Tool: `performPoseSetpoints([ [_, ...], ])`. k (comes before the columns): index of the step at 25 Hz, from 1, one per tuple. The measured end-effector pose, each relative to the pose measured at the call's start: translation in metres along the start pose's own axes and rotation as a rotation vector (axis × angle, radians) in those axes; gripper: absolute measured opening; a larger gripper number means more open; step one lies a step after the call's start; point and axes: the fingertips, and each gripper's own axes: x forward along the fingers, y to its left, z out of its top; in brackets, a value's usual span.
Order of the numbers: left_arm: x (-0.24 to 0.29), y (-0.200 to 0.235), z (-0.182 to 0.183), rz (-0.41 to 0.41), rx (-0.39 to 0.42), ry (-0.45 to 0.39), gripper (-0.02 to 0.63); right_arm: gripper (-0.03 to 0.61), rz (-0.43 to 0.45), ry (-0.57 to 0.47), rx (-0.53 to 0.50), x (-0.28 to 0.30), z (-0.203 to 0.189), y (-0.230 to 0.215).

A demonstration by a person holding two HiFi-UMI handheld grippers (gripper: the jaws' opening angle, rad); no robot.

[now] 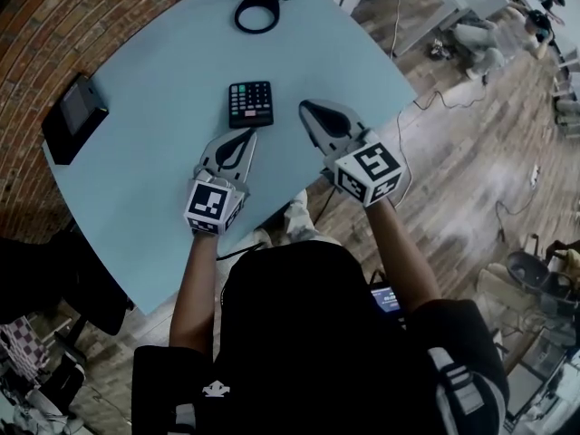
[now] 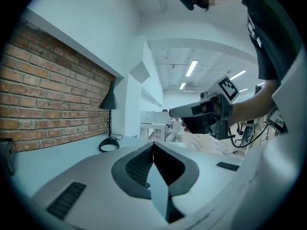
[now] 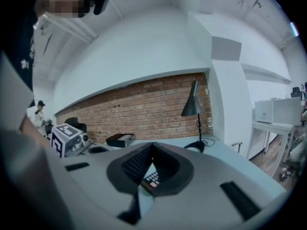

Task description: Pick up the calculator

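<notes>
The calculator (image 1: 251, 104) was seen lying ungrasped on the counter (image 1: 154, 89), just beyond the left hand-held gripper (image 1: 244, 138) and right hand-held gripper (image 1: 306, 109), both pressed together and empty.

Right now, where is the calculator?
Head view: the calculator lies on the blue table, just beyond the left gripper and beside the right gripper.

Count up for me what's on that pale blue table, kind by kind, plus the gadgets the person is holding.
calculator: 1
black box: 1
lamp: 1
handheld grippers: 2, the left gripper and the right gripper, both above the table with fingers together
Total: 5
</notes>
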Motion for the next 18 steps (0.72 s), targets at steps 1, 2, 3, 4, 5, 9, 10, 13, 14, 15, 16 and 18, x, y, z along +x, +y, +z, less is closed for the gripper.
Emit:
performPoseSetpoints([
  [1, 0.003, 0.002, -0.005, 0.006, 0.002, 0.017, 0.008, 0.003, 0.002, 0.005, 0.006, 0.001, -0.002, -0.003],
  [2, 0.007, 0.005, -0.01, 0.01, 0.008, 0.032, 0.008, 0.003, 0.003, 0.009, 0.013, 0.003, -0.005, -0.005],
  [3, 0.011, 0.007, -0.014, 0.011, 0.017, 0.045, 0.01, 0.003, 0.004, 0.012, 0.022, 0.004, -0.008, -0.008],
  [4, 0.014, 0.008, -0.018, 0.01, 0.029, 0.059, 0.012, 0.003, 0.004, 0.017, 0.03, 0.004, -0.011, -0.01],
  [5, 0.017, 0.008, -0.023, 0.008, 0.04, 0.079, 0.012, 0.003, 0.003, 0.023, 0.036, 0.005, -0.014, -0.013],
  [9, 0.028, 0.013, -0.045, 0.0, 0.064, 0.145, 0.024, 0.003, -0.002, 0.046, 0.048, 0.007, -0.025, -0.019],
  [10, 0.03, 0.014, -0.05, -0.004, 0.075, 0.161, 0.025, 0.003, -0.002, 0.05, 0.048, 0.009, -0.027, -0.02],
  [13, 0.037, 0.015, -0.067, -0.03, 0.116, 0.221, 0.031, 0.003, -0.001, 0.064, 0.044, 0.01, -0.033, -0.021],
  [14, 0.039, 0.014, -0.075, -0.042, 0.126, 0.245, 0.031, 0.003, -0.002, 0.069, 0.045, 0.009, -0.035, -0.022],
  [15, 0.041, 0.013, -0.084, -0.056, 0.137, 0.271, 0.036, 0.003, -0.004, 0.072, 0.047, 0.009, -0.038, -0.023],
  [16, 0.043, 0.012, -0.095, -0.073, 0.156, 0.297, 0.067, 0.003, -0.007, 0.075, 0.05, 0.008, -0.04, -0.023],
  [18, 0.047, 0.01, -0.114, -0.098, 0.211, 0.349, 0.132, 0.003, -0.012, 0.08, 0.057, 0.006, -0.045, -0.024],
])
